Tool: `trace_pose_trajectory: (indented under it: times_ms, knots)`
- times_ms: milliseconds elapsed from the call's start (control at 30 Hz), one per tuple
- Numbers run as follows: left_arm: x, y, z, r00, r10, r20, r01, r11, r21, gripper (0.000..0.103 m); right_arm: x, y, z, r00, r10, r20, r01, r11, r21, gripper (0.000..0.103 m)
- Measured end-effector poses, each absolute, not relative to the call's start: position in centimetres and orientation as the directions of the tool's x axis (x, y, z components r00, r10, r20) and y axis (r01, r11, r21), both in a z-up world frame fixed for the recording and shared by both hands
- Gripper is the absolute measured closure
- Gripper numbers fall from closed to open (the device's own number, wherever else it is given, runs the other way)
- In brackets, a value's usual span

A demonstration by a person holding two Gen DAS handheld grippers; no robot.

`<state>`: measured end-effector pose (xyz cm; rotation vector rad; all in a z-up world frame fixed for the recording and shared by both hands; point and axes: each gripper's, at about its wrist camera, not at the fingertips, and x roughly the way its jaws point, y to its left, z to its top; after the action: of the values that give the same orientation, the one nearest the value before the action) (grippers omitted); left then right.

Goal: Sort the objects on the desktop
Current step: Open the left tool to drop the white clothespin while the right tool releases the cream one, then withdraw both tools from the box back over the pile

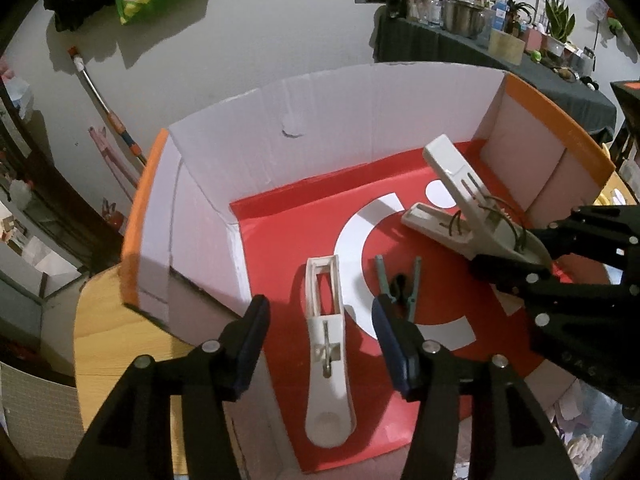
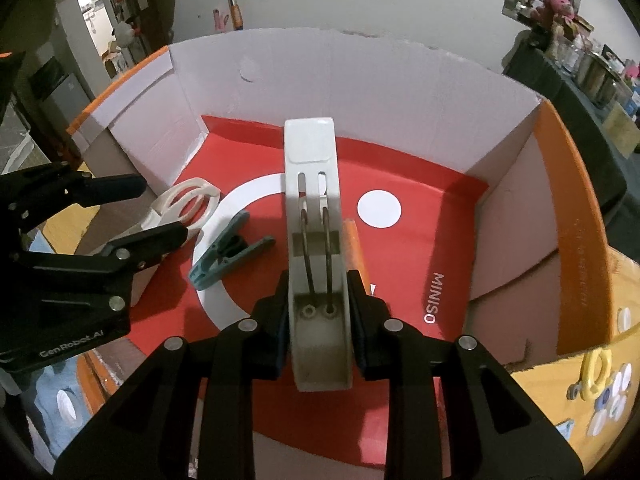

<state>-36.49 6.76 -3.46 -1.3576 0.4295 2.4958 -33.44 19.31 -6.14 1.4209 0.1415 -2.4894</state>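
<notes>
A cardboard box (image 1: 336, 120) with white inner walls, orange outer edges and a red-and-white printed floor holds all the clips. It sits on a yellow wooden table (image 1: 112, 340).

Toward the box's left side, the left gripper (image 1: 320, 344) hangs with its fingers spread apart, one on each side of a white clothespin (image 1: 328, 360) lying flat on the red floor. This clip is long and slim, with a rounded tail near the front edge of the box and an open rectangular frame at the far end. Its long axis runs from the front edge toward the back wall.

Just to its right lies a small teal clip (image 1: 396, 284), touching the inner face of the left gripper's right finger as far as the left wrist view shows. Its two thin legs fork away toward the back wall; its jaw end points to the front edge.

Further right, the right gripper (image 2: 318, 328) is clamped on the tail of a large cream clothespin (image 2: 316, 248), fingers pressed against both its sides. This clip is broad, with two slots and two dark wire springs showing along its top. It points toward the back wall, its upper arm tilted upward and its mouth gaping, near the box's right wall. An orange stick-like piece (image 2: 354, 248) lies on the floor just beside it on the right.
</notes>
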Motion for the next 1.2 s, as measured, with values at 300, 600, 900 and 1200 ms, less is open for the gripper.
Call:
trace_pose_trajectory:
  times_ms: [300, 600, 900, 1200]
  knots:
    - [-33.3, 6.2, -2.4, -0.576, 0.081, -0.814, -0.367, -0.915, 0.169, 0.036, -31.7, 19.4, -4.1, -0.528, -0.189, -0.828, 0.279, -0.959, 0.041, 0.079]
    - [-29.7, 4.9, -0.4, -0.624, 0.102, -0.774, -0.356, -0.919, 0.166, 0.025, -28.4, 19.8, -1.3, -0.591, -0.186, -0.785, 0.272, -0.962, 0.024, 0.079]
    - [-25.9, 2.6, 1.5, -0.655, 0.091, -0.750, -0.316, -0.935, 0.162, 0.024, -24.5, 21.0, 0.4, -0.630, -0.193, -0.753, 0.257, -0.966, 0.033, 0.079]
    - [-22.0, 0.2, 1.7, -0.662, 0.093, -0.743, -0.305, -0.940, 0.154, 0.024, -20.0, 22.1, 1.7, -0.665, -0.209, -0.717, 0.265, -0.964, 0.034, 0.079]
